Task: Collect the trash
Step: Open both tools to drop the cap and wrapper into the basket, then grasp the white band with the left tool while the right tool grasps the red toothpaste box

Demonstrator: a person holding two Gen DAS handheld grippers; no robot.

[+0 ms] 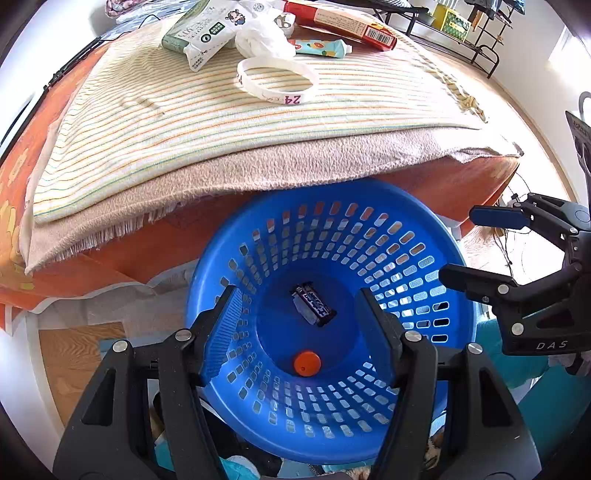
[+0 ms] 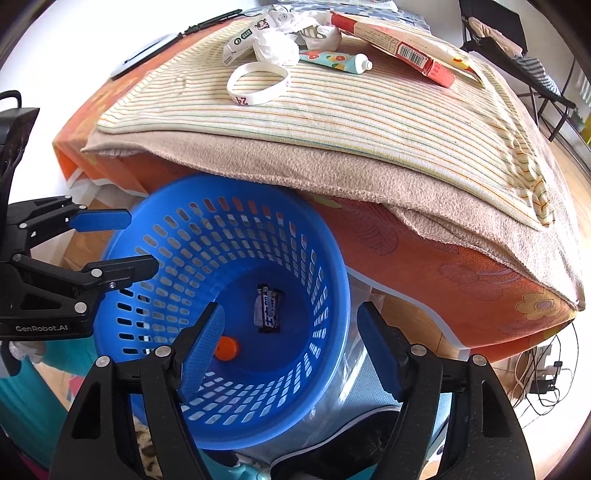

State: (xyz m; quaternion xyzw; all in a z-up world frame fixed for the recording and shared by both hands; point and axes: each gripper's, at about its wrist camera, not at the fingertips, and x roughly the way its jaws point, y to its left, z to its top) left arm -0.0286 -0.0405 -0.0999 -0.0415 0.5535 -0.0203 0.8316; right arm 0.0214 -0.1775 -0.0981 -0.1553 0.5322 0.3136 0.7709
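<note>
A blue perforated basket [image 1: 452,266] [image 2: 334,258] stands on the floor against the table's front edge. At its bottom lie a dark snack wrapper [image 1: 314,304] [image 2: 269,308] and an orange cap [image 1: 306,363] [image 2: 227,349]. My left gripper [image 1: 301,332] [image 2: 142,242] hangs over the basket's mouth, open and empty. My right gripper [image 2: 291,343] [image 1: 460,245] hovers over the basket's right rim, open, with nothing between its pads. On the striped towel [image 1: 166,122] lie a crumpled tissue [image 1: 264,40] [image 2: 277,46] and a white wristband [image 1: 277,79] [image 2: 258,83].
Further back on the table are a flowered tube [image 1: 321,48] [image 2: 334,61], a red box [image 1: 354,26] [image 2: 399,48] and a wipes pack [image 1: 201,33]. A beige cloth [image 2: 332,166] overhangs the orange tablecloth [image 2: 461,266]. Cables [image 2: 539,376] lie on the floor at the right.
</note>
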